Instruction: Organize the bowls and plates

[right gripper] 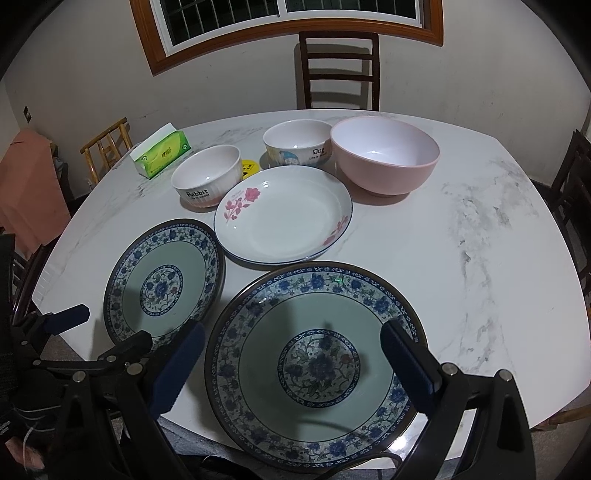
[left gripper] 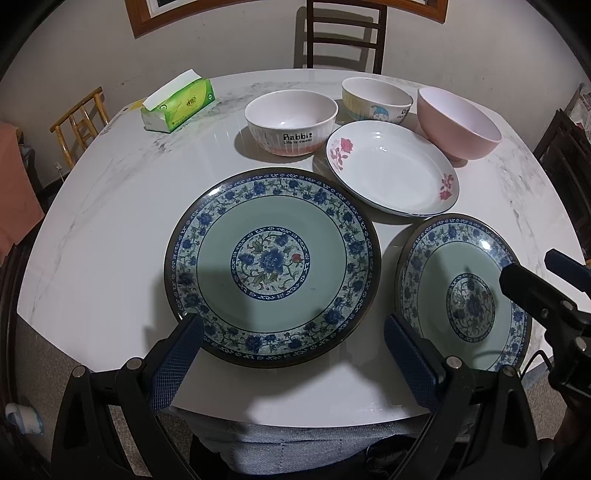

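On my feeds I see a white marbled table (right gripper: pixel 480 236) with a green tissue pack (left gripper: pixel 179 101) lying near its far left edge, white tissue poking out. A small yellow object (right gripper: pixel 250 169), perhaps a sticker, shows on the tabletop. A dark wooden chair (right gripper: pixel 338 70) stands against the far wall under a wood-framed window (right gripper: pixel 288 22). A lighter bamboo chair (left gripper: pixel 79 122) sits at left.

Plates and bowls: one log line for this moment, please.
left gripper open, empty | right gripper open, empty | plates unstacked | bowls apart
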Demonstrator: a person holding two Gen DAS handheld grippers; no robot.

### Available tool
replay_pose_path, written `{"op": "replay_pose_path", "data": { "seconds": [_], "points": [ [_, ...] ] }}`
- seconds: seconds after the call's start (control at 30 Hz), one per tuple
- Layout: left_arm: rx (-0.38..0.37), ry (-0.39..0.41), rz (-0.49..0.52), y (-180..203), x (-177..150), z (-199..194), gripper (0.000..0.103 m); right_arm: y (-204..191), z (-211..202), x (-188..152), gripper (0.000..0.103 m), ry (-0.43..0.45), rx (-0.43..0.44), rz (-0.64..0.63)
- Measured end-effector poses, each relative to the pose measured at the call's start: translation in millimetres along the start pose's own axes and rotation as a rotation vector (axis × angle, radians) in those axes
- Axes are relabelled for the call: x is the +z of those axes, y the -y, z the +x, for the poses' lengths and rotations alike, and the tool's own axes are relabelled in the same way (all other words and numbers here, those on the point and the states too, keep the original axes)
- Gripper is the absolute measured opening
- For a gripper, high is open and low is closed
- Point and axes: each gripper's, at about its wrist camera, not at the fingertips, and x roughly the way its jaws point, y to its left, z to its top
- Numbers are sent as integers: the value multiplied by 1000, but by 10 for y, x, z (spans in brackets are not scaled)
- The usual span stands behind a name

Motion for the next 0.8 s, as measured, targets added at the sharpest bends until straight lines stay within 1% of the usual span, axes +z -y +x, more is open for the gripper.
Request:
{"op": "replay_pose_path", "data": {
  "seconds": [0.47, 0.63, 0.67, 0.73, 0.8],
  "points": [
    [-3, -1, -2, 16, -17, 12, 96, -14, -15, 14, 98, 12, 20, -9],
    [-26, -11, -8, 17, -9, 33, 90, -36, -20, 36, 98, 13, 58, -14],
    [-34, -11, -11, 11, -15, 34, 87, -40, -16, 42, 98, 12, 61, -15],
    [-41, -15, -19, -21, 2, 33, 85, -53, -6, 56, 96, 11, 62, -21],
    [-54, -17, -27, -68, 24, 32, 82, -61, 6, 69, 92, 5, 75, -28]
  ]
}}
